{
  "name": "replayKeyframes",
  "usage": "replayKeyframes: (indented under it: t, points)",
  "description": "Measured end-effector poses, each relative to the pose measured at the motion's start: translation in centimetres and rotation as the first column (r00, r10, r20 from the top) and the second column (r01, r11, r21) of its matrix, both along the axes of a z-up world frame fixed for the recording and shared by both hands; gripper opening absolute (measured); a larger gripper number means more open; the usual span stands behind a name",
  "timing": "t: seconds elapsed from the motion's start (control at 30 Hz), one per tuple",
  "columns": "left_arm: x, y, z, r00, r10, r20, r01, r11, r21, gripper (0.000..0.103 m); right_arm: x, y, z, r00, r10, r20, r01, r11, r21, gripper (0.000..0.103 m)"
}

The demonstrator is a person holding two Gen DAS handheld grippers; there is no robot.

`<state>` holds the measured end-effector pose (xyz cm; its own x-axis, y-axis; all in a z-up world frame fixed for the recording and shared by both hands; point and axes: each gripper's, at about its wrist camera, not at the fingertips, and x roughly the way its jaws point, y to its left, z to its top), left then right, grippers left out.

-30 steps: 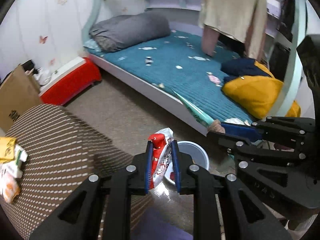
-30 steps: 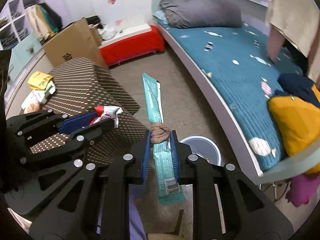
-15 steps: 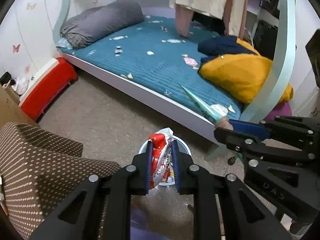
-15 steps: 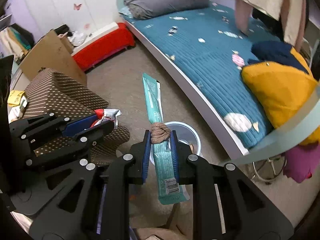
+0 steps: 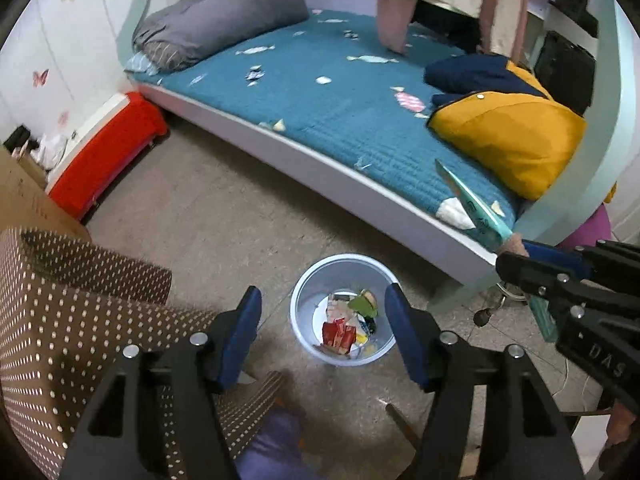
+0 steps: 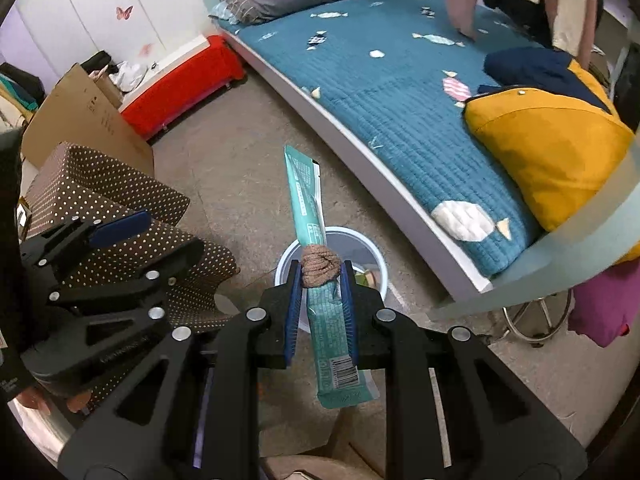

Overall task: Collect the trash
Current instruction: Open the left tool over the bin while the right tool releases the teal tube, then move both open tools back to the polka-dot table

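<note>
Floor is mottled beige-grey vinyl [image 5: 224, 216], bedroom; low white-framed bed with teal quilted fish-print cover [image 5: 340, 112] runs from 11 to 3 o'clock in the left wrist view; grey bolster pillow [image 5: 224, 20] at its 11 o'clock end, mustard-yellow cushion [image 5: 508, 136] with navy cloth at 2 o'clock; red padded bench [image 5: 108, 152] at 9 o'clock along the wall; brown white-dotted fabric box [image 5: 72, 312] at 8 o'clock, cardboard box [image 6: 80, 116] behind it at 10 o'clock in the right view.

Round pale-blue plastic bin [image 5: 344, 308] on the floor, centre-low, wrappers inside incl. red snack packet [image 5: 338, 332]; left gripper [image 5: 324, 332] spread wide, nothing between the pads, bin seen straight through the gap.

Right gripper [image 6: 322, 300] pinching the long teal foil wrapper [image 6: 308, 208], a brown knotted hair tie [image 6: 318, 266] wound round it at the fingertips; wrapper upright, top toward 12, barcode end hanging at 6; bin rim directly behind it.

Dotted box edge close to the bin at 9 o'clock; chair base [image 6: 536, 320] at 3 o'clock in the right view.
</note>
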<state>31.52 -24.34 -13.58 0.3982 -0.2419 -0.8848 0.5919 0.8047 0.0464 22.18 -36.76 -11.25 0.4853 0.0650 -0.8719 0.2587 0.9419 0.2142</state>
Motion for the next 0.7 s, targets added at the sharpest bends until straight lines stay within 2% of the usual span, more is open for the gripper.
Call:
replayKeyframes:
  t: [0.27,0.3,0.33,0.37,0.43,0.7]
  points:
    - [1.1,4.5,0.1,0.994,0.107,-0.007,-0.107,0.994,0.009,0.063,3.1,2.2,-1.1,0.999,0.043,-0.004,-0.043,0.999,0.023,0.021]
    - [1.3,5.0,0.2,0.993,0.120,-0.005,-0.120,0.993,0.009,0.063,3.4,2.3,-1.0,0.999,0.038,-0.004,-0.038,0.999,0.015,0.033]
    - [1.4,5.3,0.2,0.992,0.127,-0.004,-0.126,0.992,0.007,0.063,3.6,2.4,-1.1,0.999,0.030,-0.010,-0.030,1.000,0.004,0.063]
    - [1.5,5.6,0.3,0.991,0.131,-0.005,-0.131,0.991,0.005,0.063,3.6,2.4,-1.0,1.000,0.017,-0.005,-0.017,1.000,-0.014,0.071]
    - [1.4,5.9,0.4,0.991,0.131,-0.005,-0.131,0.991,0.000,0.063,3.4,2.5,-0.7,1.000,0.019,0.022,-0.018,0.999,-0.044,0.071]
    - [0.6,5.3,0.5,0.994,0.107,0.000,-0.107,0.994,0.003,0.063,2.1,2.3,-1.9,0.999,0.019,-0.029,-0.019,0.999,-0.027,0.071]
